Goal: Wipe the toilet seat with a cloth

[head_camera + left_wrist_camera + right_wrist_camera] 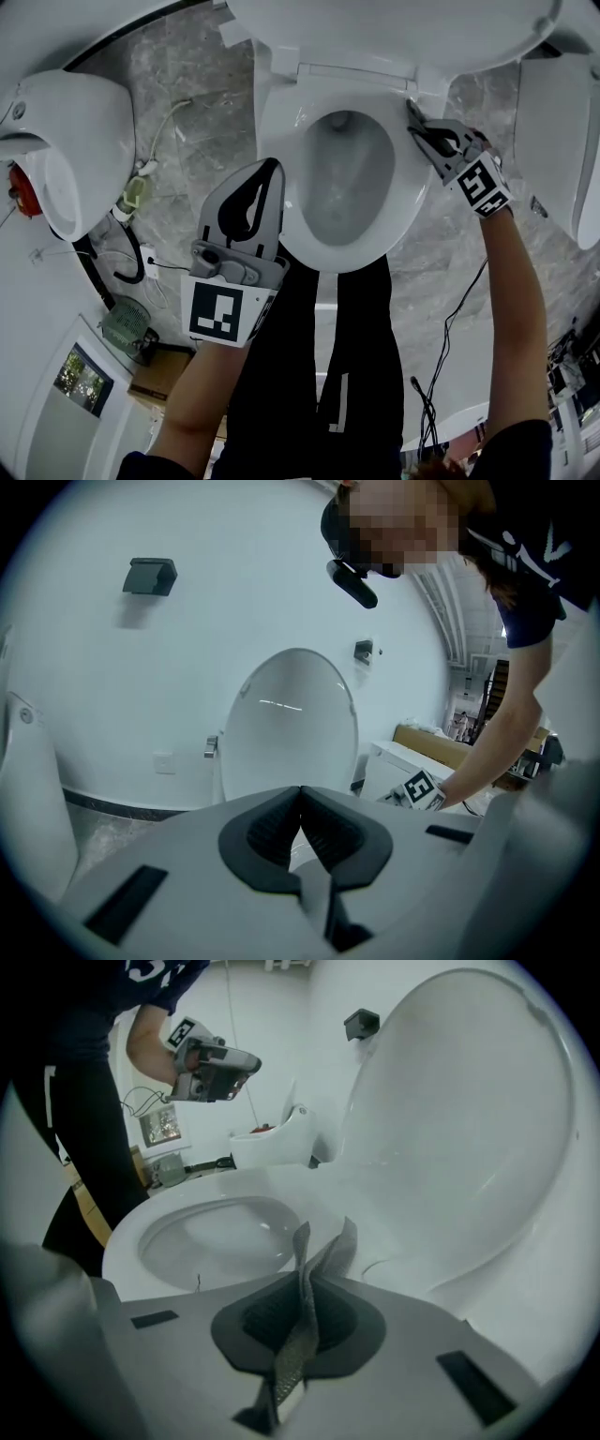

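The right gripper (305, 1283) is pressed shut on the cloth (326, 1249). A grey fold stands up between its jaws, and the rest trails down past the pads. In the head view this gripper sits at the seat's (411, 187) right rear corner, close to the hinge under the raised lid (375, 28). It is angled down so the cloth's free end points at the seat surface. That looks like a place to begin or end a stroke along the right edge. The lid stands upright, which leaves the whole ring open for wiping.

The left gripper (267, 173) has its jaws together with nothing between them. It hangs above the seat's front left edge, clear of the surface, so it seems to be parked out of the way rather than working.

Neither view settles whether the cloth actually touches the seat. From the right gripper's own view the cloth tip only overlaps the white rim, and in the head view the jaws cover almost all of the cloth. The cloth's lower end is cut off at the bottom of the right gripper view, so how much cloth there is cannot be told. The seat's rear edge is hidden beneath the lid.
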The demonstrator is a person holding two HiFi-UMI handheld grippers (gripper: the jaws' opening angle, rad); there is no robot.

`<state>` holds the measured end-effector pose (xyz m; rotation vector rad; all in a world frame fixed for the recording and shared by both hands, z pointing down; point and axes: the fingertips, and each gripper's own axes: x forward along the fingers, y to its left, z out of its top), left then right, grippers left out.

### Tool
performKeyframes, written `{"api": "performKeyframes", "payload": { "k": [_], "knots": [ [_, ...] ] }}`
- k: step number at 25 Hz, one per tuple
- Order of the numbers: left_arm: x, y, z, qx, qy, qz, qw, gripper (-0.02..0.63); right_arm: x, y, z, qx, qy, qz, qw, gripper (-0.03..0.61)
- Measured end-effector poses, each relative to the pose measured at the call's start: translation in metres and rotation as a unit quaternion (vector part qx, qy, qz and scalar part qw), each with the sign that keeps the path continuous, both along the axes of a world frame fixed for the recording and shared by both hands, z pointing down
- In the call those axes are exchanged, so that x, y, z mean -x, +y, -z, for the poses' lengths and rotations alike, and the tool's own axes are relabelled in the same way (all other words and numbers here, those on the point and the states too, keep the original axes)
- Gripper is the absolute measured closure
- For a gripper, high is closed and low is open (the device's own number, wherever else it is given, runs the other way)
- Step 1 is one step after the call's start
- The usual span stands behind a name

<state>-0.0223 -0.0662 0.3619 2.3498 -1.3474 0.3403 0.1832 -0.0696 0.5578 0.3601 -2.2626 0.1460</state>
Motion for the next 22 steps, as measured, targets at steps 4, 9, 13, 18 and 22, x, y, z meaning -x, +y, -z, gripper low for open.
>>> {"api": "performKeyframes", "payload": {
  "k": [4,9,13,18,22],
  "knots": [
    [-0.001,-0.003,0.004,-0.004,-0.001,-0.001,1.0000,0.595,-0.009,0.063,-0.008,0.046,-0.012,-0.016,0.999,0.554],
    [-0.006,0.000,0.007,-0.017,-0.004,-0.026,0.9995,0.595,0.012,0.152,-0.011,0.111,-0.026,0.021,0.993,0.554],
    [-0.008,0.005,0.002,-0.009,-0.012,-0.034,0.9993,0.595,0.015,0.165,-0.016,0.080,0.012,0.147,0.986,0.552],
    [-0.010,0.009,-0.002,-0.010,-0.017,-0.043,0.9989,0.595,-0.012,0.055,-0.010,0.004,0.017,0.036,0.999,0.554],
    [-0.011,0.010,-0.001,-0.011,-0.021,-0.038,0.9990,0.595,-0.013,0.057,-0.007,0.009,-0.012,-0.037,0.999,0.554]
  ]
}}
